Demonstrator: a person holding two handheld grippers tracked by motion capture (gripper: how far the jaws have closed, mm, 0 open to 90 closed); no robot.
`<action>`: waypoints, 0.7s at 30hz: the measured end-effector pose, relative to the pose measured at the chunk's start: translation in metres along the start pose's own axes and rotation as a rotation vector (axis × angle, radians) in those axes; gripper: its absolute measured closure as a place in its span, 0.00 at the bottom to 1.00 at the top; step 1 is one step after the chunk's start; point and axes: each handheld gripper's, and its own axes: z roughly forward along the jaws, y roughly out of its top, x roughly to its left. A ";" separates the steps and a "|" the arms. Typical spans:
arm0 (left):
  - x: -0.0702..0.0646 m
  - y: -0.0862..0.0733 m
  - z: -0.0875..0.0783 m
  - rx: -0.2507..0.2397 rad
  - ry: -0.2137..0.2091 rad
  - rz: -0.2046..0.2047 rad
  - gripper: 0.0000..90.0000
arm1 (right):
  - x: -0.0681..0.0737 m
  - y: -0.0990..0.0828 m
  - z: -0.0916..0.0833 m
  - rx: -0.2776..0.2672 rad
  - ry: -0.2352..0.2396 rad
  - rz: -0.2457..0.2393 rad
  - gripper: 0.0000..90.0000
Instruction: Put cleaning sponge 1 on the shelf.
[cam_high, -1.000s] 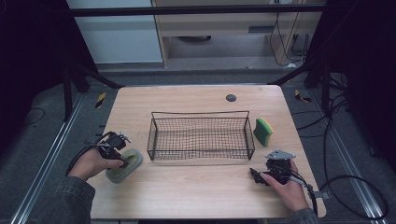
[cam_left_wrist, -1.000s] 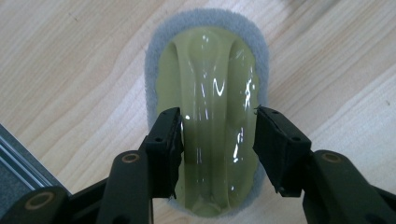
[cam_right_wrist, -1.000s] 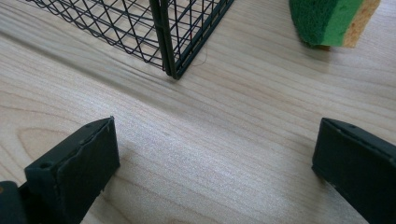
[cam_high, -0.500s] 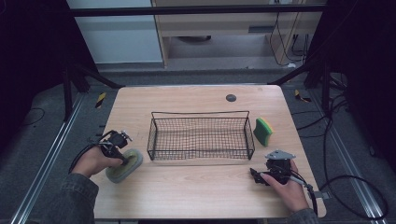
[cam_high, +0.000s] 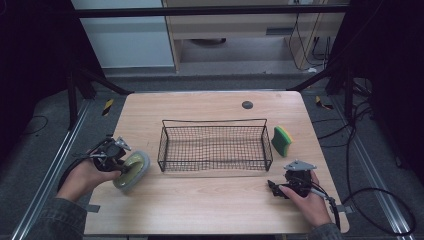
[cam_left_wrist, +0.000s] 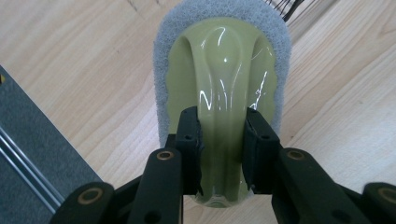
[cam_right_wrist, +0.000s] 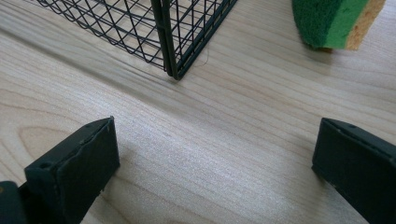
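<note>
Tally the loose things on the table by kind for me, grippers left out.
Handled scrubber, pale green with a grey pad: 1
Green and yellow sponge: 1
Black wire basket: 1
Small dark round disc near the far edge: 1
Total: 4

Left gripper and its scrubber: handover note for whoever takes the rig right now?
Left gripper: jaws have just closed on the handle of the green scrubber, which is tilted up at the table's left, beside the wire basket.
Right gripper: open, nothing between the jaws, low over the table right of the basket.
Done: scrubber gripped.
Left: probably drop it into the basket. Green-yellow sponge untouched at the basket's right end.
</note>
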 end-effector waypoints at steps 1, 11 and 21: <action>0.000 0.000 0.000 0.000 0.000 0.000 0.78 | 0.000 0.000 0.000 0.000 0.000 0.000 0.01; 0.003 0.001 -0.020 -0.078 0.017 0.080 0.78 | 0.000 0.000 0.000 -0.001 -0.002 0.003 0.01; 0.013 0.008 -0.026 -0.100 0.002 0.160 0.78 | 0.001 0.000 0.000 0.001 -0.003 0.005 0.01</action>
